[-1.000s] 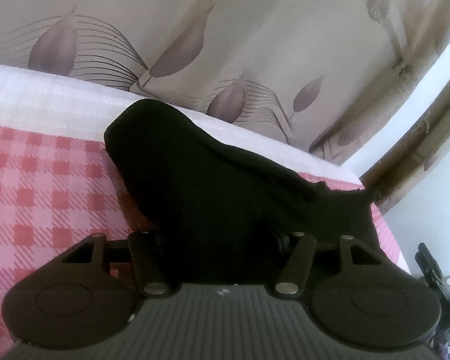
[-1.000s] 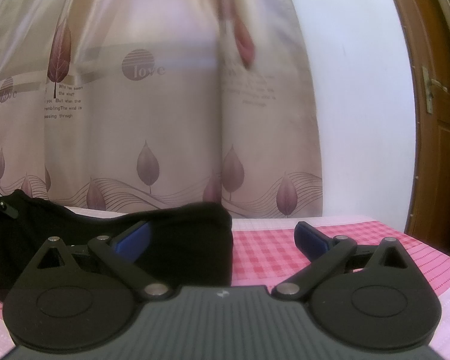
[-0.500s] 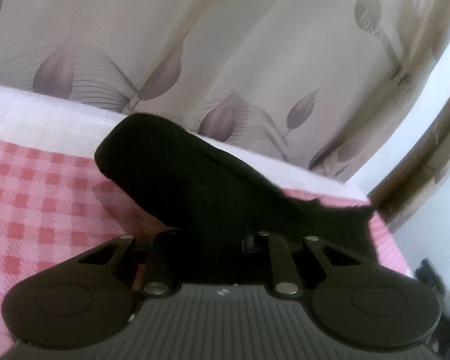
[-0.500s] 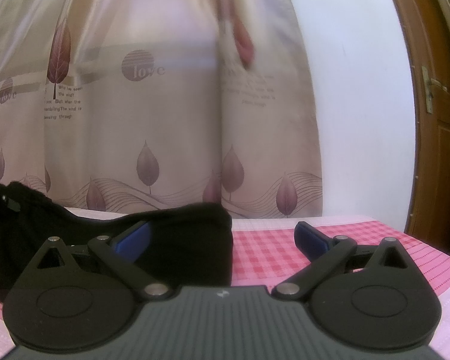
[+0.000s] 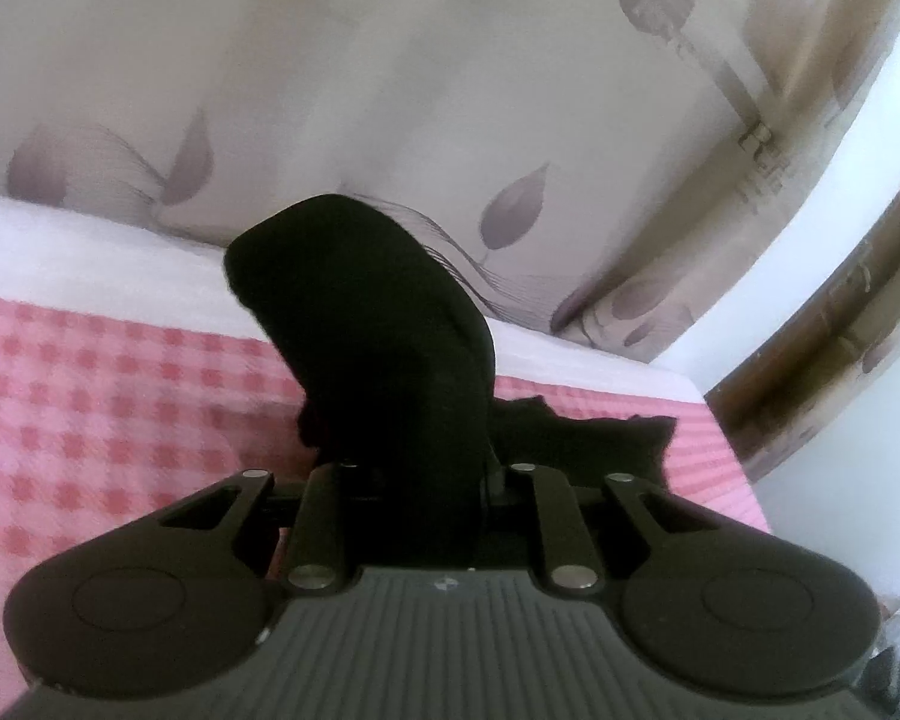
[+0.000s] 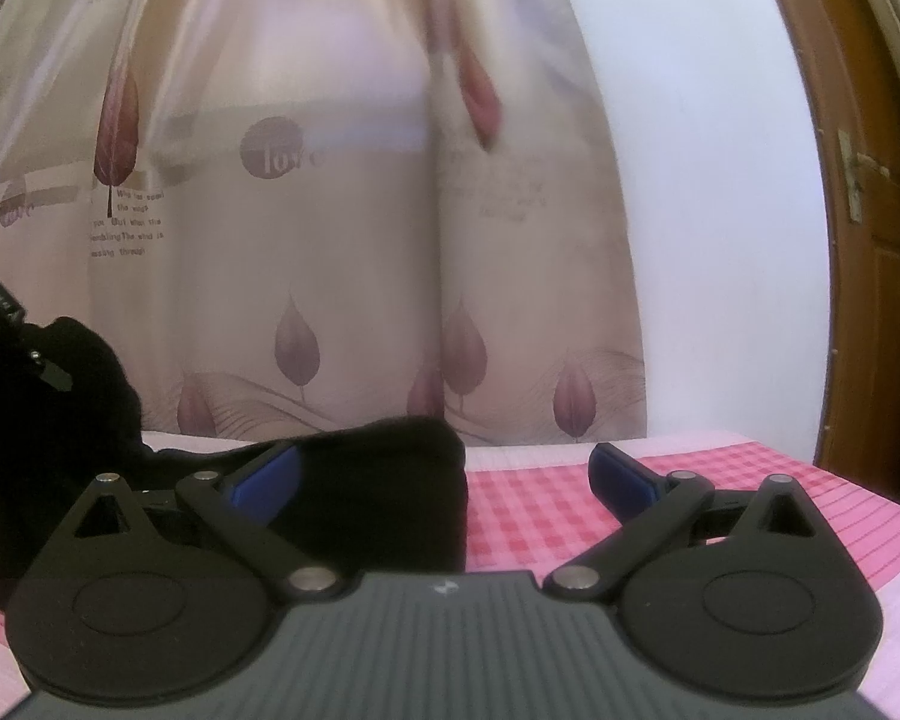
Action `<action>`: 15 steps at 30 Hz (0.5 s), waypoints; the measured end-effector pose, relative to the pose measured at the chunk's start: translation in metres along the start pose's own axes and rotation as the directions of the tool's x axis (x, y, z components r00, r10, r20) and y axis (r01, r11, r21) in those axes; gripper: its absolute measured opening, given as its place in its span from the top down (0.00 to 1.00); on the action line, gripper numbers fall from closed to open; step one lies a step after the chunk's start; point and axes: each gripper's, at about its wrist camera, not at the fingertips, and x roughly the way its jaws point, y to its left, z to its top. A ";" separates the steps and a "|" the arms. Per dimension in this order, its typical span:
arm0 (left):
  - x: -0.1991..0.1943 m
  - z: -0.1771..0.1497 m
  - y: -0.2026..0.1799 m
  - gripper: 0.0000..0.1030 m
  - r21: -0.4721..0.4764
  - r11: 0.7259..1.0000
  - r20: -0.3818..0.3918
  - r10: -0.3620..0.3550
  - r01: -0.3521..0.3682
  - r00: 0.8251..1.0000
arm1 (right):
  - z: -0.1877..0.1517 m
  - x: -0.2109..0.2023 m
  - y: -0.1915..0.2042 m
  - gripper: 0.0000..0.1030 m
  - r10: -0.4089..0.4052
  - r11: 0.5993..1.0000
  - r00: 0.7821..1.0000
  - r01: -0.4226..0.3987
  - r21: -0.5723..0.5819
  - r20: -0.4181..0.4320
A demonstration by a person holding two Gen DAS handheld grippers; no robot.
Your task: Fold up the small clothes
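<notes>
Your left claw [image 5: 426,474] is drawn in narrow around a fold of the black garment [image 5: 384,324]; its jaws have just been closing, and the cloth fills the gap between them, so it is gripped there. The fingertips themselves are hidden by the fabric. From the grip the garment rises in a rounded hump ahead of the claw, clear of the bed, and a lower part trails off to the right, lying on the pink checked bedsheet [image 5: 108,408]. Beyond the sheet runs a white strip of bedding [image 5: 78,252], and behind it hangs the leaf-print curtain [image 5: 390,90].

Your right claw [image 6: 444,480] stands wide, with nothing pressed between its blue pads [image 6: 621,477]. The black garment [image 6: 390,480] lies on the bed just ahead of it, toward its left side: the left pad sits in front of the cloth, while the right pad stands over bare pink checked bedsheet [image 6: 540,504], apart from the fabric. The garment's right edge falls between the two pads. At the far left of this view the cloth bunches upward where your left claw [image 6: 48,372] holds it. The leaf-print curtain [image 6: 330,210] hangs behind, with a white wall [image 6: 720,180] and a brown wooden door [image 6: 882,240] to the right.
</notes>
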 end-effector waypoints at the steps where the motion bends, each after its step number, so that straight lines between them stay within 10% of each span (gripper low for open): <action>1: 0.002 -0.001 -0.005 0.79 -0.010 1.000 -0.001 0.001 -0.001 1.000 | 0.000 0.000 0.000 0.00 0.003 1.000 1.000 -0.003 0.002 0.002; 15: 0.033 -0.025 -0.066 0.79 -0.296 0.951 0.034 -0.077 0.084 0.996 | 0.000 -0.006 -0.006 0.00 0.057 0.996 0.998 -0.059 0.060 0.034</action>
